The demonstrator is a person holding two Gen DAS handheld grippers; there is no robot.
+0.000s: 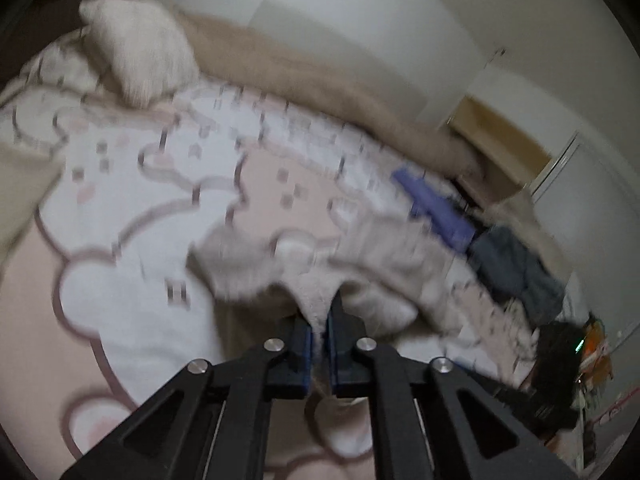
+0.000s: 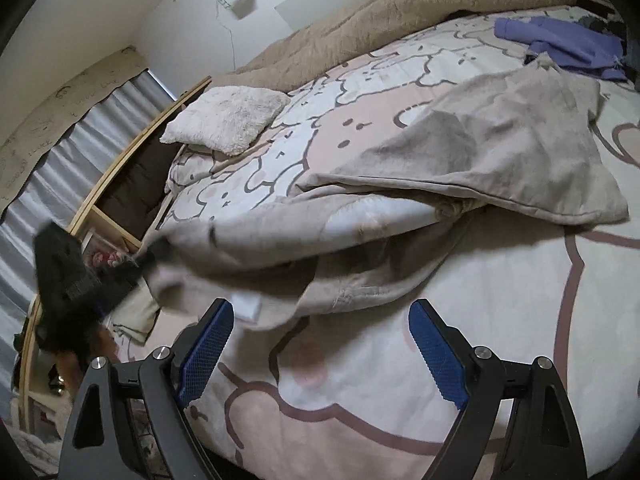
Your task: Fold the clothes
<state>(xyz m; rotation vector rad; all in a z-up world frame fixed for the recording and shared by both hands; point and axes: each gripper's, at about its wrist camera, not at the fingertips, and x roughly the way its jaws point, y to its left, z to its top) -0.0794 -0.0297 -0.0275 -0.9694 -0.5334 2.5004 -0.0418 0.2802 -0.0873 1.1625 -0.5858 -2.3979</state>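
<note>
A beige garment (image 2: 480, 152) lies crumpled across the patterned bedspread (image 2: 500, 340). My left gripper (image 1: 320, 312) is shut on a fold of this garment (image 1: 380, 248), and the cloth bulges up between the blue pads. In the right wrist view the left gripper (image 2: 154, 254) holds the garment's left edge lifted off the bed near the bed's side. My right gripper (image 2: 320, 306) is open just in front of the garment's near hem, with nothing between its fingers. The left wrist view is blurred.
A purple garment (image 2: 568, 44) and dark grey clothes (image 1: 516, 268) lie at the far end of the bed. A fluffy white pillow (image 2: 232, 116) and a tan blanket (image 2: 380, 12) lie along the wall side. A wooden frame (image 2: 120, 176) borders the bed.
</note>
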